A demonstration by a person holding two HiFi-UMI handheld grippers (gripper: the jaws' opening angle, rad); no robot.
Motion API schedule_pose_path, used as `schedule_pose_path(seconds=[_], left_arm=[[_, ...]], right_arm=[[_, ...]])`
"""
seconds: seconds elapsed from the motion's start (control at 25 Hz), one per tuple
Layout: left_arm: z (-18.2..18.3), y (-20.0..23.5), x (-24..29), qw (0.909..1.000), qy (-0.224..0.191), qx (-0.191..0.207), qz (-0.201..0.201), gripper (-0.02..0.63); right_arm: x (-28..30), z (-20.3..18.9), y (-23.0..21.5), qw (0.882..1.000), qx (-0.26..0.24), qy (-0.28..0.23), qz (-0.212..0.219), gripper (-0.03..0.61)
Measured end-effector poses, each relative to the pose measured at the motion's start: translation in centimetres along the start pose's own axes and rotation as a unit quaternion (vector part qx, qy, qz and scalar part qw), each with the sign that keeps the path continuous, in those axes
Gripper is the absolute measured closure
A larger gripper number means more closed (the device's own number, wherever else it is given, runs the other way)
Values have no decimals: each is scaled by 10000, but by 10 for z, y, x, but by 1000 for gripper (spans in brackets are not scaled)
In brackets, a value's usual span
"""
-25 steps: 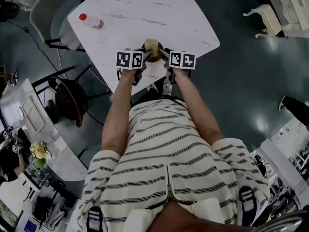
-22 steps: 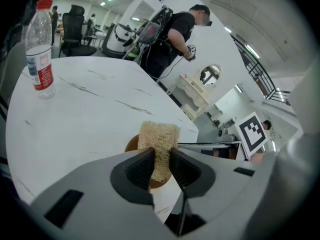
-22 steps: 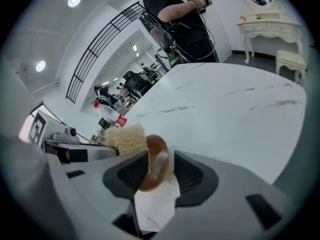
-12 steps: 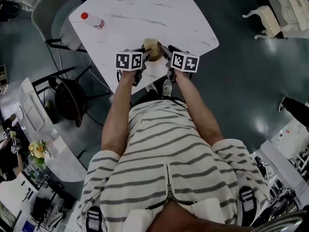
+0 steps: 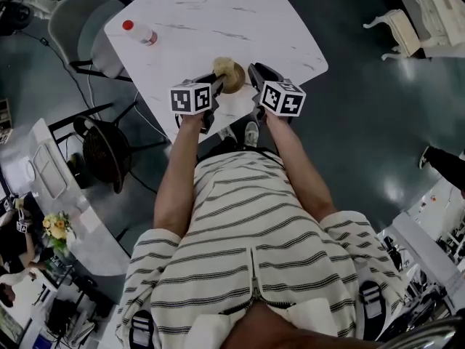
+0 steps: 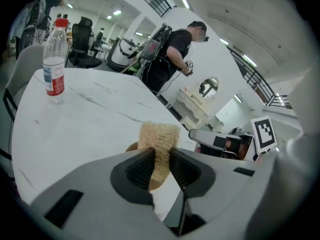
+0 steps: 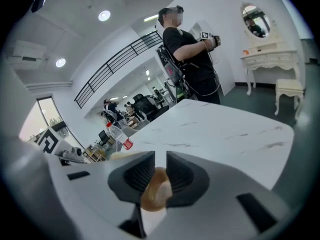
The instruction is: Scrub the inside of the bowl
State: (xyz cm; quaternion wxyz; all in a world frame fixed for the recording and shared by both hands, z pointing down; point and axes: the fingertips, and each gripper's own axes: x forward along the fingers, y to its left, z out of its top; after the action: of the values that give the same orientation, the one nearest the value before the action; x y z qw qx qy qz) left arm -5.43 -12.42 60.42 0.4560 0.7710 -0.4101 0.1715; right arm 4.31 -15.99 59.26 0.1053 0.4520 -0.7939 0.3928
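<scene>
A small brown bowl (image 5: pixel 235 83) sits near the front edge of the white marble table (image 5: pixel 218 13). My left gripper (image 5: pixel 218 80) is shut on a beige loofah sponge (image 5: pixel 226 68), which stands up between its pads (image 6: pixel 156 149) above the bowl (image 6: pixel 134 147). My right gripper (image 5: pixel 251 70) is at the bowl's right side. Its jaws have just been closing, and in the right gripper view the bowl (image 7: pixel 156 194) fills the gap between the pads. From the left gripper view the right gripper (image 6: pixel 196 134) shows just right of the sponge.
A clear water bottle (image 5: pixel 138 32) with a red cap stands at the table's far left corner (image 6: pixel 54 59). A grey chair (image 5: pixel 73 20) and a black stool (image 5: pixel 105 147) stand left of the table. A person in black (image 7: pixel 192 59) stands beyond it.
My right gripper has risen and tilted, its marker cube shifting right. The sponge and left gripper have lifted slightly. The bowl stays in the same spot.
</scene>
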Motion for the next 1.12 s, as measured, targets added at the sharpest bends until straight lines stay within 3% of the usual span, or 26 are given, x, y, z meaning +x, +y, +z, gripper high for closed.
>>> schedule_pose_path(seconds=[0.12,0.32,0.64,0.88,1.12], left_arm=[[15,-8,-14,9993,-357,50,24,523],[41,-30,-45,9950,-998,-34,-24,523],[95,-67,-112,9737,-2246,303,247,523],[128,-98,-158,9497,-3042,616,426,523],[146,-134,-204,9127,-3793,1280,825,523]], right_arm=[[-5,16,9,9996,-163,-229,10,553],[-18,44,37,9970,-482,-555,253,565],[-57,102,97,9826,-1322,-1178,554,565],[-90,136,136,9692,-1742,-1567,757,565],[-124,158,181,9552,-2116,-1793,1030,565]])
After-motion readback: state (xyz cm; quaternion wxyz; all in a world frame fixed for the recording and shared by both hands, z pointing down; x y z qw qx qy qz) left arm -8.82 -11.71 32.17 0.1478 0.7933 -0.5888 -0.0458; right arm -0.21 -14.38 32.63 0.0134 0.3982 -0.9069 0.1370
